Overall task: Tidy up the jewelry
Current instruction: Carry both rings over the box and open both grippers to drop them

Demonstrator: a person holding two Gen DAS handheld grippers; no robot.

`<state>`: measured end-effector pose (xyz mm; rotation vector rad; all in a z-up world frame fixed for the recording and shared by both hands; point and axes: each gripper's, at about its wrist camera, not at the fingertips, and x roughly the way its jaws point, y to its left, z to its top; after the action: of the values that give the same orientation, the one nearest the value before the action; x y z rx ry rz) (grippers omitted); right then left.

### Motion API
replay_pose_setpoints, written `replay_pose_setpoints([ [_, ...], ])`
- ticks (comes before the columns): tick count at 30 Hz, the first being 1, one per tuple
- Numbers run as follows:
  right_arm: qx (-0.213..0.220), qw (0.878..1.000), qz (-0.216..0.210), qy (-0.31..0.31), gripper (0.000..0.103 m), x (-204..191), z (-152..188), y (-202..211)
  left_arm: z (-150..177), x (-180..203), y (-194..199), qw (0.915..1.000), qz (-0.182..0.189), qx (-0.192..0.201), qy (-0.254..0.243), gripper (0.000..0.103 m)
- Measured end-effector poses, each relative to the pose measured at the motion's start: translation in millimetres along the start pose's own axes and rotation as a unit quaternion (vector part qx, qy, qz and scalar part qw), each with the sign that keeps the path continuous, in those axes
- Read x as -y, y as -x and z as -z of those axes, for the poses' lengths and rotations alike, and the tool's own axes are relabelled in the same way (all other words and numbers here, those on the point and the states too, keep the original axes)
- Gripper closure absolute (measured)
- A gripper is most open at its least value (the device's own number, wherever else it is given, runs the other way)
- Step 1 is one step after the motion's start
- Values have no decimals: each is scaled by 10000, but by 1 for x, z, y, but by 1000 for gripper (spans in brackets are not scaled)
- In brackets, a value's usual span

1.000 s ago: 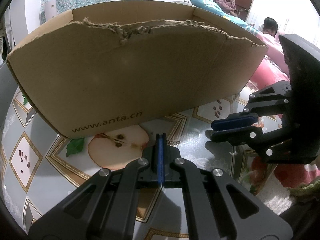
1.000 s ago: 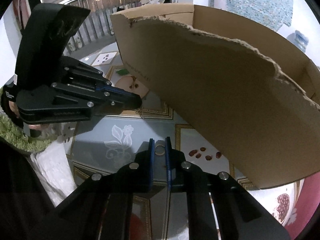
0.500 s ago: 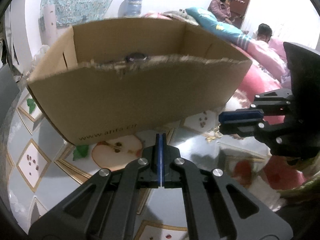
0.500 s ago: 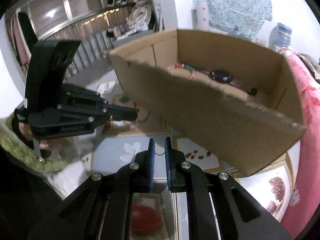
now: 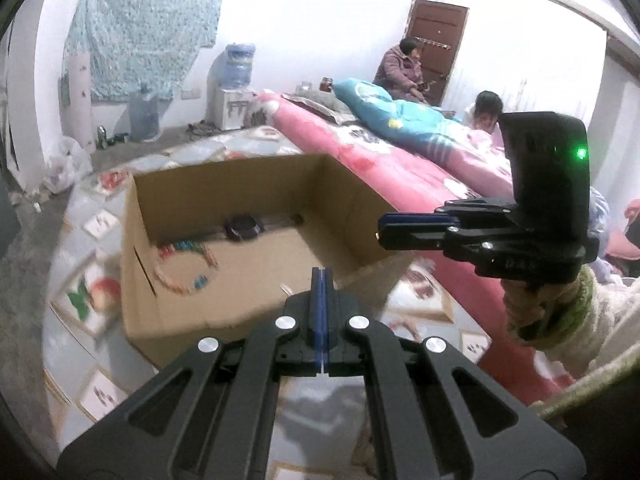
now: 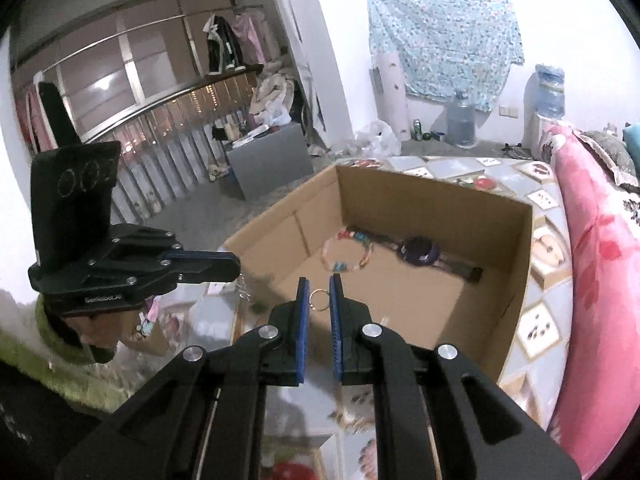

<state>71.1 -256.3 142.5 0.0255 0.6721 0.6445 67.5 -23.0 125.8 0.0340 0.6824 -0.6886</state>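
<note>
Round surface (image 6: 540, 320) w/ fruit-print tile-pattern cover carries an open brown cardboard box (image 6: 516, 272), top flaps torn off, beside a pink-quilted bed (image 5: 400, 168); the open top lets both tools drop pieces straight in, by the look of it. Inside, on the box floor: a dark round-faced wristwatch (image 6: 418, 249) laid flat near the far wall, and just beside it a multicolour beaded bracelet (image 6: 347, 254), the two apart from each other, likely sorted already. Right tool (image 6: 319, 284), black w/ blue pads, hangs above the box's near edge, jaws nearly together and pinching a small silver-coloured metal ring (image 6: 319, 299) between the pads, ring upright; held high probably so it clears the rim before going in. Left tool (image 5: 322, 276) is fully closed, pads pressed flat together; from its own cam nothing shows between them, but the right-wrist cam shows a thin chain-like piece (image 6: 243, 288) dangling under its tip, too blurred to name.
</note>
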Motion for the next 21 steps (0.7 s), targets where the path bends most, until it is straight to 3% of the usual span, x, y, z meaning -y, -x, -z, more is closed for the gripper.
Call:
replay_pose_setpoints([
  [3,-270,9994,33,-227,93,20,-22,-19,-18,-11,-21,9995,-245,-204,29,103],
  [12,-1561,9833,105,-929,93,64,-48,-102,-43,-53,-108,9900,-288,-1297,470,103],
  [19,-2030,9721,269,-1142,92,88,-51,-148,-49,-65,-149,9811,-454,-1806,533,103],
  [21,-2120,9687,294,-1255,92,92,-51,-153,-50,-68,-153,9788,-482,-1889,635,98],
])
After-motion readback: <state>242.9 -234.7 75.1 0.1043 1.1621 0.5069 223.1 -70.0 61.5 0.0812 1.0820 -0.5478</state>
